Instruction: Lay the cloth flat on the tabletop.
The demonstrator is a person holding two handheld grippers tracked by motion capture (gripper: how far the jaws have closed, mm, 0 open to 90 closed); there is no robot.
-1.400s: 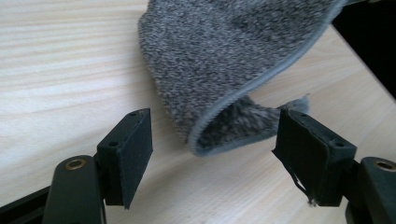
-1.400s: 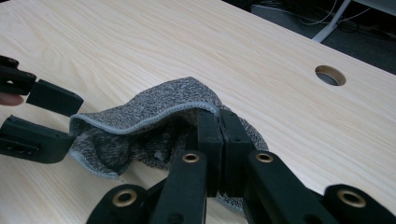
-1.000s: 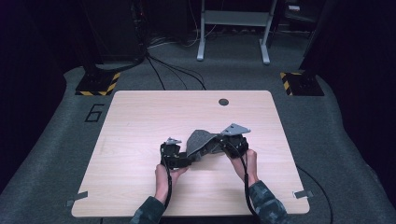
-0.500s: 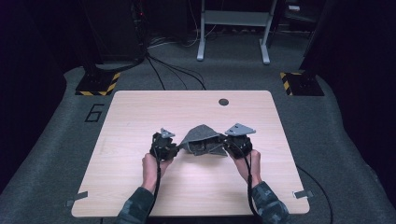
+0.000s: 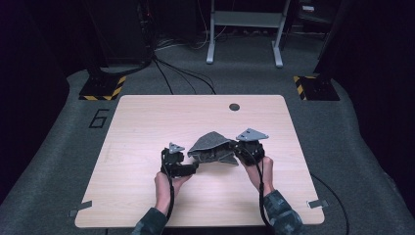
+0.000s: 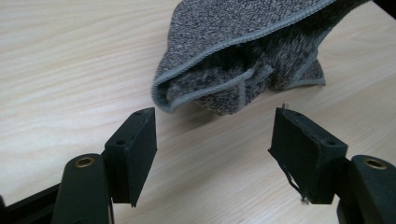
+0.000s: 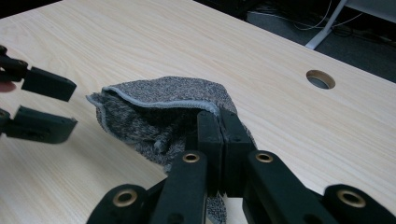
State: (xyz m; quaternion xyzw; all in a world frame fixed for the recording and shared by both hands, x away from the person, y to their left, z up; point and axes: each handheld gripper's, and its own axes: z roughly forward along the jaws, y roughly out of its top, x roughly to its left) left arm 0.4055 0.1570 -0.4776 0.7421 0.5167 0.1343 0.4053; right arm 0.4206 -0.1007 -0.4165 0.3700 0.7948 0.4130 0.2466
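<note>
Right gripper (image 7: 219,140) jaws clamped on the grey cloth (image 5: 211,147) bunched mid-tabletop (image 5: 147,127), left gripper (image 6: 215,140) jaws just opened and released, nothing between them, cloth edge just beyond the tips

One grey cloth (image 5: 211,147), crumpled. Two claws: left claw (image 5: 192,168), right claw (image 5: 237,151). One wooden surface (image 5: 147,127), with one round hole (image 5: 234,106). Two hazard-striped floor plates (image 5: 103,88) on the carpet. Two hands, one per claw.
</note>
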